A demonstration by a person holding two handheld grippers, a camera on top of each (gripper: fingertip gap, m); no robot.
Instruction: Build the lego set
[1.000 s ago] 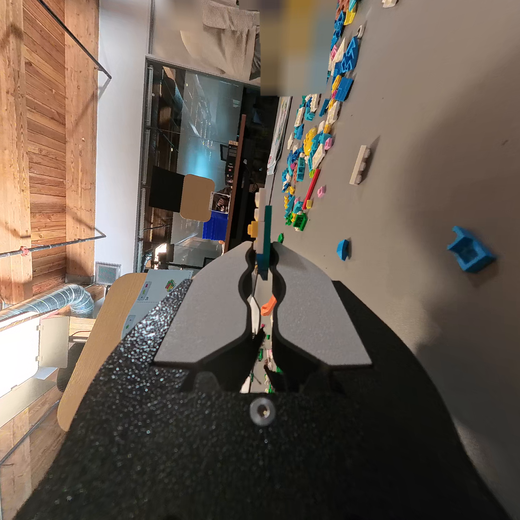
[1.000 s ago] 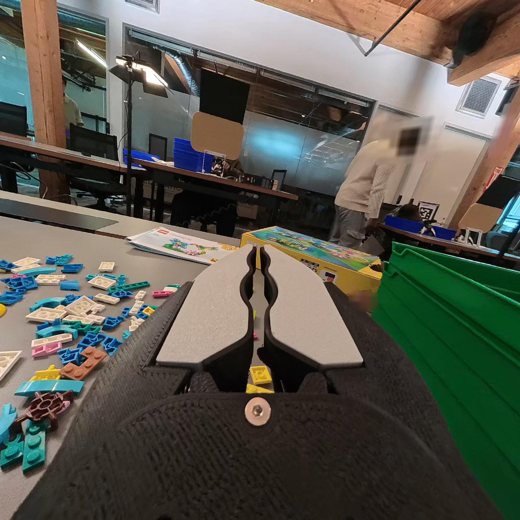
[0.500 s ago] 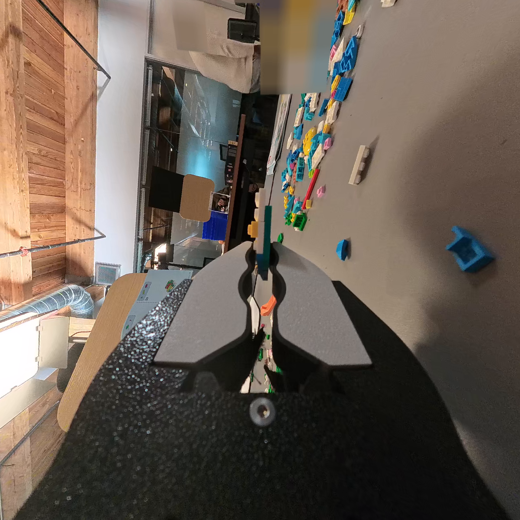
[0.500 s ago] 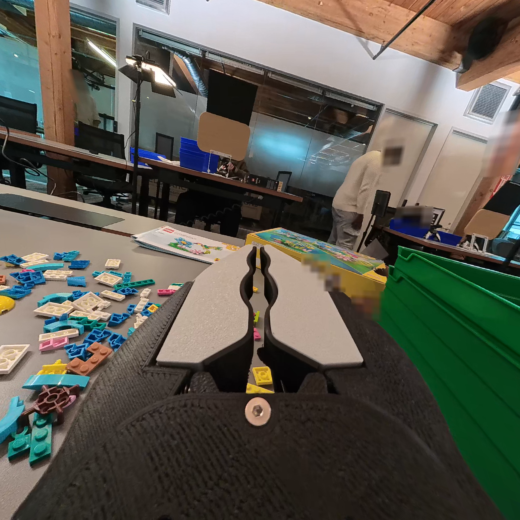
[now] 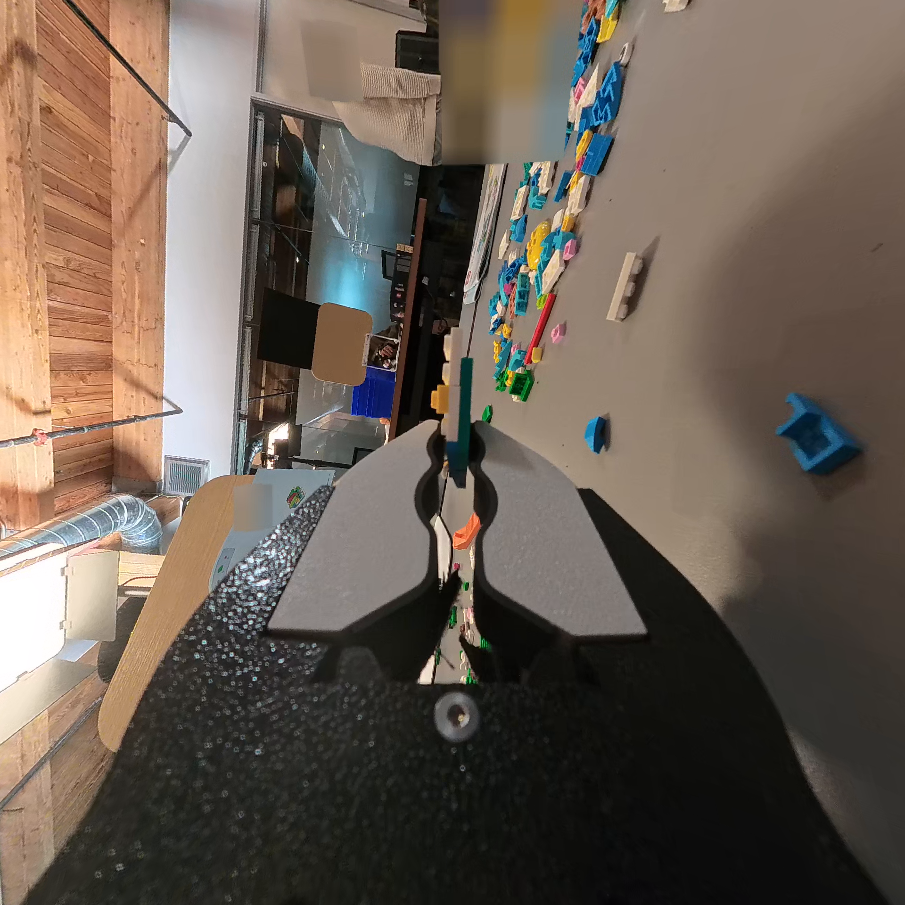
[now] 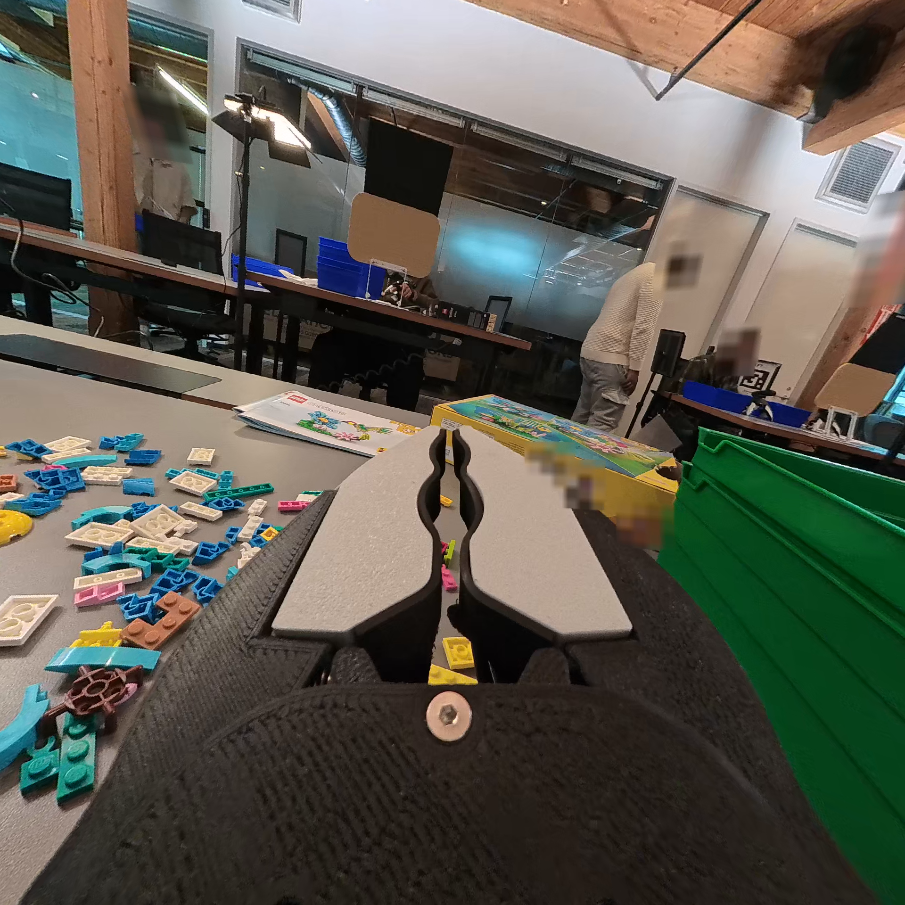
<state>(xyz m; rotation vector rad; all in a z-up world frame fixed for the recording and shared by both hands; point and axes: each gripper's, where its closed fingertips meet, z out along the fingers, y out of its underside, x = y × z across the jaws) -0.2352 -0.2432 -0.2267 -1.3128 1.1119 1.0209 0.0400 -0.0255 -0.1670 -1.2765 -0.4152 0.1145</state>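
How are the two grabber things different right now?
The left gripper has its fingers shut on a small lego assembly with a teal plate and white and yellow bits; the right gripper holds nothing, its fingers nearly together. The left one is rolled sideways, so the table looks upright; the right one sits level. Both have grey fingers on black bodies.

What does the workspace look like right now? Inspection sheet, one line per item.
Surface: grey table, bare patches between pieces.
Job's things: teal plate assembly with white and yellow pieces, held edge-on; loose bricks scattered; instruction booklet; set box.
Clutter: green bins stacked at right.
Grippers: left gripper shut on the teal plate assembly, rolled sideways; right gripper shut, empty, above the table.
Cables: nothing seen on the table.
Surroundings: desks, blue bins, light stand, people standing behind.
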